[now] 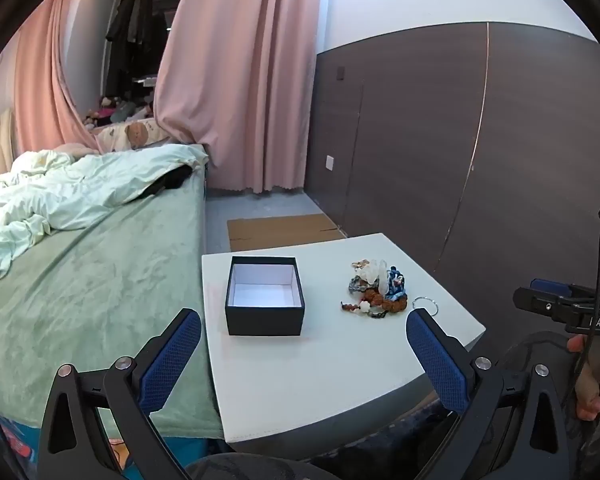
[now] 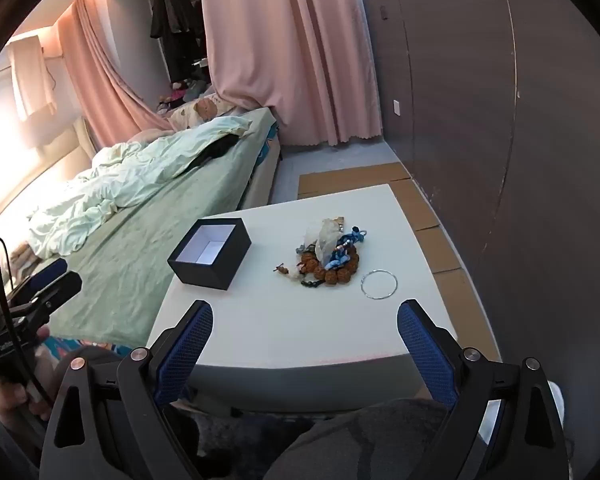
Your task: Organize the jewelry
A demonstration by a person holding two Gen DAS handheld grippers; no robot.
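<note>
- A bed with a pale green velvety cover (image 1: 100, 264) and a rumpled mint duvet fills my left side, with pink curtains (image 1: 236, 80) hanging behind it.
- A square white tabletop (image 2: 300, 328) stands just beside the bed, in front of me.
- My left gripper (image 1: 303, 354), with blue-padded black fingers, hovers spread wide above the table's near edge, holding nothing.
- My right gripper (image 2: 305, 342) hovers the same way, fingers wide apart and holding nothing.
- A small black cardboard box with a white lining (image 2: 210, 254) sits open on the table's left part, nothing inside.
- A tangled heap of jewelry (image 2: 330, 258), brown bead bracelets, blue cord and clear crystals, lies right of the box, apart from it.
- A thin silver bangle (image 2: 379, 285) lies flat just beside the heap, nearest my right gripper.
</note>
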